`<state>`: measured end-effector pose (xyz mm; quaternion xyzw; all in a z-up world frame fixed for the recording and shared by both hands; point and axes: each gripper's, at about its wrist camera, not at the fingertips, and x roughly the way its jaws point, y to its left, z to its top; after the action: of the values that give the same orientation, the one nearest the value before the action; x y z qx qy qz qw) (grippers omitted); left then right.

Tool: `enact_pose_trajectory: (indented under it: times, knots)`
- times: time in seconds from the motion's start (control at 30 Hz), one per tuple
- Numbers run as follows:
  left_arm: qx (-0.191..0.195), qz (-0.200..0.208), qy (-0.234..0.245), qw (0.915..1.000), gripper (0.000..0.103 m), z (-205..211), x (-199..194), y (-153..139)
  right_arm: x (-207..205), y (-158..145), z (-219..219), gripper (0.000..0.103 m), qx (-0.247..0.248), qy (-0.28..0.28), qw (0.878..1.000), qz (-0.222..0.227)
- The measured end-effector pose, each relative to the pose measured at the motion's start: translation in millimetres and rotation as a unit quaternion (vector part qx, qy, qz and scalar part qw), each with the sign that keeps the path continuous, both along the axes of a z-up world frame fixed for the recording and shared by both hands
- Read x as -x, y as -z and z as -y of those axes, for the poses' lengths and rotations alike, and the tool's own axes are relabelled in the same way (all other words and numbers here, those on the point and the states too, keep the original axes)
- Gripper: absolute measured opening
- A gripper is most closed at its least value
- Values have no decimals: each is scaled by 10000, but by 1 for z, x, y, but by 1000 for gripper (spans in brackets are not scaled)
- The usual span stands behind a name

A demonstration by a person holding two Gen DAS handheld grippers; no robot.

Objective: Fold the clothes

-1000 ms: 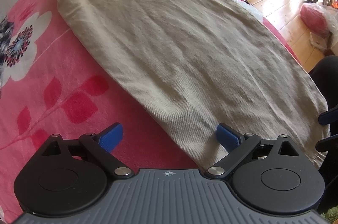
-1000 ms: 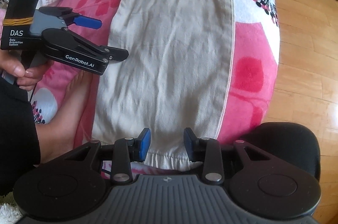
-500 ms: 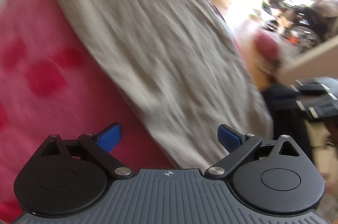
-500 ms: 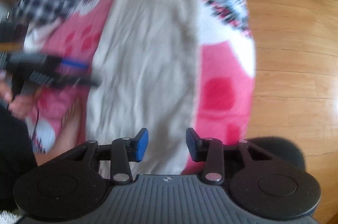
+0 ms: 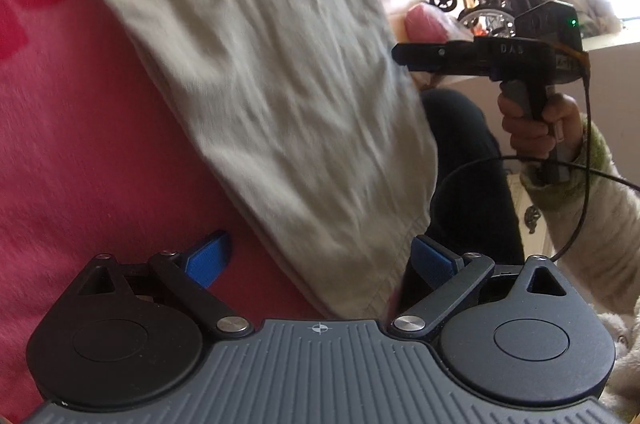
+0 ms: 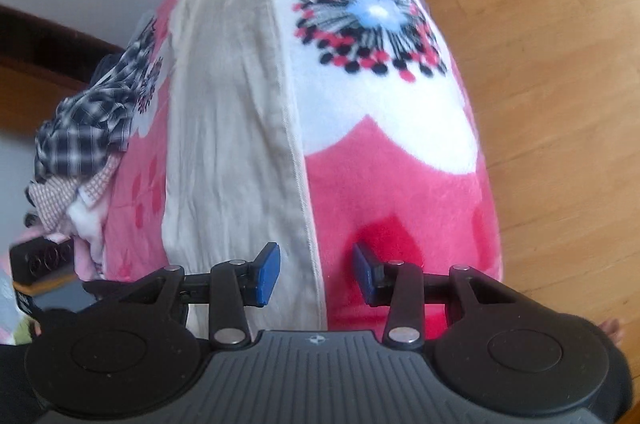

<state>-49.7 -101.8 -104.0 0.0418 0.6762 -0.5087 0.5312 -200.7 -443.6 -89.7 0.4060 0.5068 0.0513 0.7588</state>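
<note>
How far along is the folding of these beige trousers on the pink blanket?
Done: the trousers lie flat and lengthwise on the blanket.
In hand: nothing is gripped. The left gripper is open over the hem; the right gripper, jaws just opening, straddles the side edge, pads not pressing.
Left: grab the hem and fold it; the checked heap waits unfolded.
</note>
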Motion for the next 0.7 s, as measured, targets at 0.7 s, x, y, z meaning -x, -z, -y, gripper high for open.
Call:
enact_pose_trajectory:
  times: [0.7]
  knots:
    - [189, -837, -169, 9962, 66, 3, 7, 23, 20, -4, -74, 22, -384, -1889, 9794, -603]
